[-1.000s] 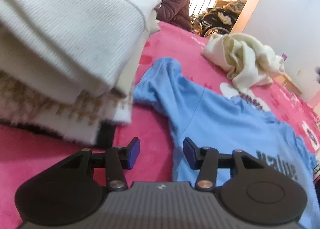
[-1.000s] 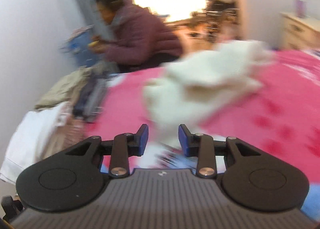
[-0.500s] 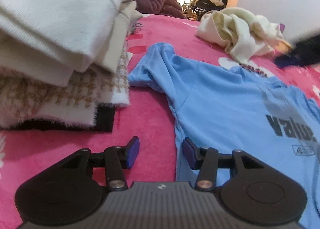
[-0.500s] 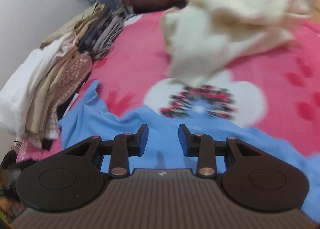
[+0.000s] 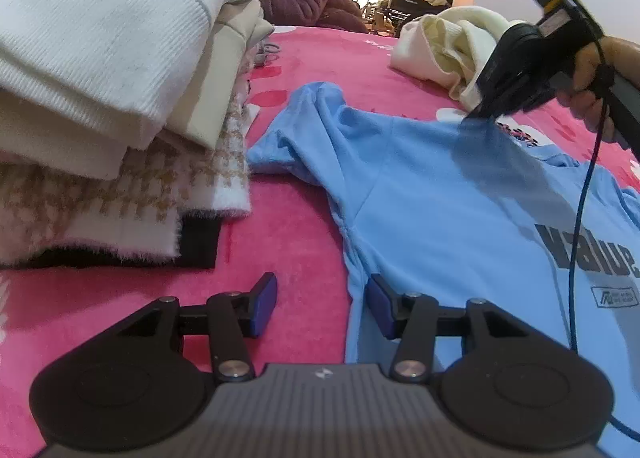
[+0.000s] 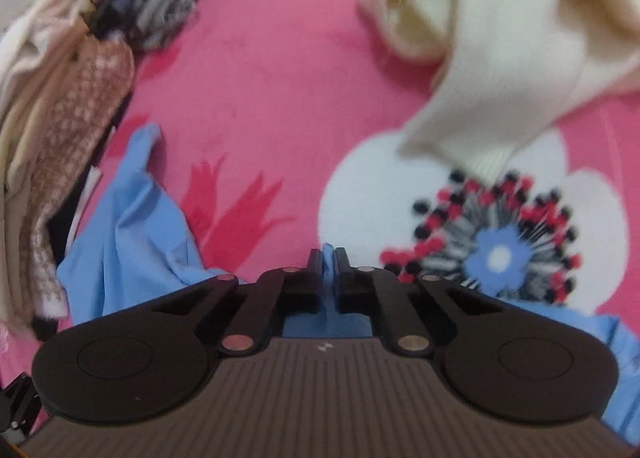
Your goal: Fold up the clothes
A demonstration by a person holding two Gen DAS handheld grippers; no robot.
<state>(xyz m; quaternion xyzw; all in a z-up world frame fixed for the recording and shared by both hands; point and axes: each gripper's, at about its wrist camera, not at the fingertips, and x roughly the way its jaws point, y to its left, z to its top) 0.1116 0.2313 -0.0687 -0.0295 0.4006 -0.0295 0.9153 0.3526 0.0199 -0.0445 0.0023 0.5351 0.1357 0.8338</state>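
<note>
Step in hand — gripping the blue T-shirt (image 5: 432, 194) for its first fold.
On the pink bedspread (image 5: 304, 218), our left gripper (image 5: 322, 304) hovers half-open at the side seam; our right gripper (image 6: 327, 258) pinches the shoulder edge — next, the left must clamp too.

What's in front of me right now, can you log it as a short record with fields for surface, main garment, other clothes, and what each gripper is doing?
surface: pink floral plush blanket
main garment: light blue printed T-shirt, spread flat, unfolded
other clothes: stack of folded white and beige knitwear beside the shirt's sleeve; crumpled cream sweater past its far edge
left gripper: open, straddling the shirt's side edge, not gripping
right gripper: shut on a pinch of the shirt's far edge
</note>
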